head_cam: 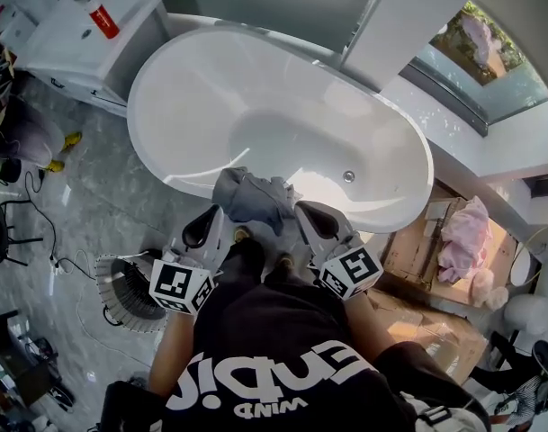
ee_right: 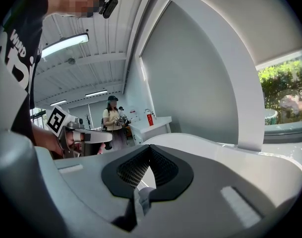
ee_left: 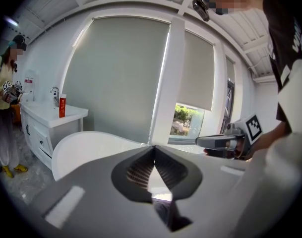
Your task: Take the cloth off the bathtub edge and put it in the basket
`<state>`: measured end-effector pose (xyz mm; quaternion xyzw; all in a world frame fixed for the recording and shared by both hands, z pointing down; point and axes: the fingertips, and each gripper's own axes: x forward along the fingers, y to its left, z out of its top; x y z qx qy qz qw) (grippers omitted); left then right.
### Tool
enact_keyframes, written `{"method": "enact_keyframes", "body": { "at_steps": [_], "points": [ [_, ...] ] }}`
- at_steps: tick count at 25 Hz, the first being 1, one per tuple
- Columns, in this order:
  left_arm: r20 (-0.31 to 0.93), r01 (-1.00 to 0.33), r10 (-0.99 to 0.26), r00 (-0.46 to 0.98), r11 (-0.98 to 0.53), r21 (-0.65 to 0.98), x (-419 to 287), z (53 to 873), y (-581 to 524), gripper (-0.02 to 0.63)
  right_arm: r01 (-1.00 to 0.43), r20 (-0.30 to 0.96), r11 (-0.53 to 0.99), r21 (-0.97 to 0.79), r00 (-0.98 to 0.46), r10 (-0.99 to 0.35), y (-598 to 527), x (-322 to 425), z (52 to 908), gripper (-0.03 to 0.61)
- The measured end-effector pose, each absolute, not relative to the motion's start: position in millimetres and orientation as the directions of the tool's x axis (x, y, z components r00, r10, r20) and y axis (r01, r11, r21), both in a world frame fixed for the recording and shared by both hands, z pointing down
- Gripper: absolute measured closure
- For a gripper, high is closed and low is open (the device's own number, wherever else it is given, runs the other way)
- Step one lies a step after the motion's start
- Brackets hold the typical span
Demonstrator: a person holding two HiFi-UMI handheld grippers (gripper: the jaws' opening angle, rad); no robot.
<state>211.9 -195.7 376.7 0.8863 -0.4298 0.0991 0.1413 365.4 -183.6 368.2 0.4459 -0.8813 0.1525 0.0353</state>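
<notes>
Right hand-held gripper (ee_right: 150,147): jaws together | basket (head_cam: 121,288): visible in head view only

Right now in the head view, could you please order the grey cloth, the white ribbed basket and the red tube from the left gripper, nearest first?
1. Grey cloth, on the tub edge beside the left gripper.
2. White ribbed basket, on the floor, leftward.
3. Red tube, on the far vanity.
</notes>
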Motion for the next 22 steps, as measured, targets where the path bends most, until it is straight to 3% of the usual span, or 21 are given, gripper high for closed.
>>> {"method": "enact_keyframes", "body": {
  "at_steps": [22],
  "points": [
    [0.376,-0.731,-0.633,0.676,-0.641,0.233,234,487,-227,0.615,-0.811,0.313,0.54,-0.225,-0.585,-0.748,-206,352,461,0.569]
  ]
}}
